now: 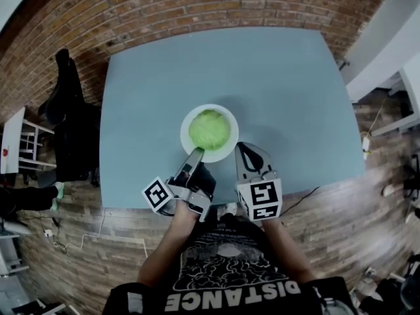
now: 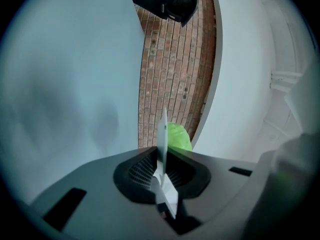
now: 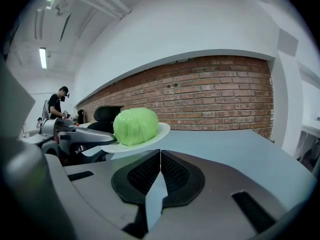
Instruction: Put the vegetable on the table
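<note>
My left gripper (image 1: 195,153) is clamped on the near-left rim of the round white plate (image 1: 186,125); in the left gripper view that rim stands edge-on, pinched between the jaws. The pale green round cabbage (image 1: 209,129) sits in the middle of the plate, which is over the near part of the blue-grey table (image 1: 275,84) and, from the right gripper view, looks raised off it. My right gripper (image 1: 244,148) sits just right of the plate, jaws pressed together on nothing.
</note>
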### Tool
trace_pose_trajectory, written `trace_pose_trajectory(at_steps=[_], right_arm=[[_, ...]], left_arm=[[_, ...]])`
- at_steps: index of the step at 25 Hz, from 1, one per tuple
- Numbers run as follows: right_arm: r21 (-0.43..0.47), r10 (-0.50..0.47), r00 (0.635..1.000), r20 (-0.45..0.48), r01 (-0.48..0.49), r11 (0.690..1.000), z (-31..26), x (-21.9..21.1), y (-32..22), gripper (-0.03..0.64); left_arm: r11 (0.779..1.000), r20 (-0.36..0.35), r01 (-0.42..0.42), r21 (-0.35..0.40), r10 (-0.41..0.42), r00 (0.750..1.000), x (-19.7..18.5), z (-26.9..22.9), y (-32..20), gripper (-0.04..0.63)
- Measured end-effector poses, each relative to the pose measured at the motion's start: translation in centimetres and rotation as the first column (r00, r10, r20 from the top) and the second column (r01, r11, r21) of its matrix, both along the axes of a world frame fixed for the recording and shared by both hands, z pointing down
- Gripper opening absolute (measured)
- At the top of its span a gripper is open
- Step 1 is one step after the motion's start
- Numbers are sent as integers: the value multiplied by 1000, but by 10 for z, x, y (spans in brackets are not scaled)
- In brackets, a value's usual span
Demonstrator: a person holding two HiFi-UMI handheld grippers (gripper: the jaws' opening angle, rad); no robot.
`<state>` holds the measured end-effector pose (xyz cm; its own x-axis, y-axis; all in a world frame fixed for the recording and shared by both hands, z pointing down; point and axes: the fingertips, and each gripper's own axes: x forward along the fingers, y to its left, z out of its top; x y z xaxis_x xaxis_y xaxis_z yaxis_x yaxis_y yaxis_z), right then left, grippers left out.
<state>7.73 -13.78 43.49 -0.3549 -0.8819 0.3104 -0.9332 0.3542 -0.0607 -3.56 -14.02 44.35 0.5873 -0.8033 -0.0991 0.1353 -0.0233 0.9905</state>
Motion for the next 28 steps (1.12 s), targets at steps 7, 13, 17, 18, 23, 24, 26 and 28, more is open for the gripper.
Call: trace_pose_trajectory(at_steps=[7,13,17,18,23,24,26,28], right_arm=[[-17,24,1000,-11,-25,1000,7,-3,-13,9],[-23,25,1000,-18,-25,999,9,-13,-22,9],[-32,24,1000,-19,-24,999,11,-17,-26,9],[-33,24,1000,-18,-24,999,11,-18,-28,9],[-36,27,999,-18,-28,999,13,-22,-34,9],[-38,27,999,-19,-28,999,13,-22,-35,9],[-41,29,999,-21,-30,999,14,-23,-36,9],[-47,31,999,-21,-32,998,16,-24,-37,9]], left_arm=[[999,-3,-32,-41,32,999,-2,26,-16,34],[997,5,-54,-46,54,999,-10,38,-29,34],[996,18,-68,-61,69,997,-12,49,-37,34],[995,26,-73,-64,75,997,-12,52,-39,34],[991,65,-96,-90,102,993,-12,71,-50,34],[990,67,-99,-97,106,992,-12,75,-52,34],[988,71,-108,-109,116,991,-11,83,-56,34],[985,78,-119,-122,129,989,-11,91,-60,34]])
